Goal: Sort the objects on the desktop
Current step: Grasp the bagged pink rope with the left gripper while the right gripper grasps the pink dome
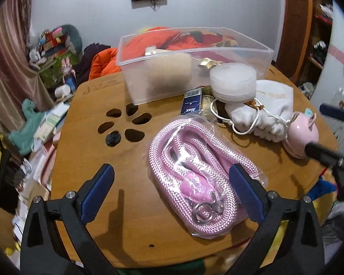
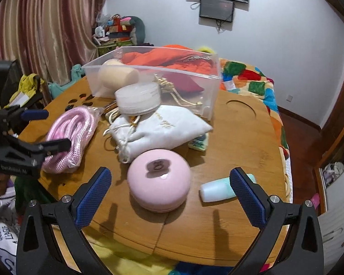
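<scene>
Both grippers hover spread over the table (image 2: 229,236)
Left gripper (image 1: 172,192) straddles the bagged pink rope (image 1: 195,174); right gripper (image 2: 169,192) frames the pink case (image 2: 159,183) near the front edge

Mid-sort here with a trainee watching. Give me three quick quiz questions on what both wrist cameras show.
1. True or false: the left gripper is shut on the bagged pink rope.
2. What rests against the clear bin: A white round jar, B pink round case, C small bottle?
3. Fill in: the bottle lies on its ____.

Key: 1 false; 2 A; 3 side.
</scene>
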The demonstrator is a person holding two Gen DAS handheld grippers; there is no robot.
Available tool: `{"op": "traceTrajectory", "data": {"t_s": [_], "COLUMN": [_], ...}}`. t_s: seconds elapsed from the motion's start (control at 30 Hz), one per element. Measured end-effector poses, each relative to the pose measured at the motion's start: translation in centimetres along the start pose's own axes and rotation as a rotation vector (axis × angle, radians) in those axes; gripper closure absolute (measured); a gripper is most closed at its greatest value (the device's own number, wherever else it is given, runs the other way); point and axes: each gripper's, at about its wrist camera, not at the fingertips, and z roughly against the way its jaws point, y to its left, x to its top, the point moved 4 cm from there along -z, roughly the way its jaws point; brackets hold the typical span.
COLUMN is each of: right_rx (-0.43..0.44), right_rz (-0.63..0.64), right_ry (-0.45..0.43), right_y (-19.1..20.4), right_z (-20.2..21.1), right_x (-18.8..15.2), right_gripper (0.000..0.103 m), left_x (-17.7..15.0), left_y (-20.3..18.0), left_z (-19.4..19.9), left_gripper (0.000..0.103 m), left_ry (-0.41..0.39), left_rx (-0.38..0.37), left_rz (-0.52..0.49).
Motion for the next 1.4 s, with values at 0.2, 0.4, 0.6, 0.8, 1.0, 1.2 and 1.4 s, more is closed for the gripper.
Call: {"op": "traceTrajectory", "data": {"t_s": [0.2,0.4,0.6,0.8,1.0,1.2,1.4], "right_rx": [0.047,0.033,0.032,0.04,0.052,0.064,0.06], "right_rz": [-0.01,-0.018,-0.006,0.011,0.015,0.001,-0.004], "right_ry": [0.01,0.003,0.029,0.028,0.038,0.042,0.044], "right_y": [0.5,-0.2,0.1,0.7,0.9,0.8,0.9], "right_z": [-0.8,-1.2,-2.2,-2.4,-2.6,-2.9,-3.4], "right_x": [-0.1,-0.2,-0.6,-1.0,-1.1,-1.3,-1.3], "right_gripper": [0.002,0.006,0.014,0.014,0.028,0.031,0.031], "left_x": [0.4,1.2,1.3,1.1,0.1,0.0,0.0], "left_y": [-1.0,-1.0,-1.4,-2.2,-1.9,-0.2,-1.9], "left_z": [-0.6,-1.6,-1.7,-2.4,-1.8,-0.6,-2.0], "left_gripper": [0.002,0.001,0.001,0.0,0.0,0.0,0.0], "left_ry": [0.007,0.033,0.048,0.041,0.041,0.069,0.085], "left_rx": [-0.062,-0.109,-0.148,-0.111,-0.111,-0.108,-0.079], "left_rz": [0.071,0.157,0.183,0.164,0.075,0.077,0.059]}}
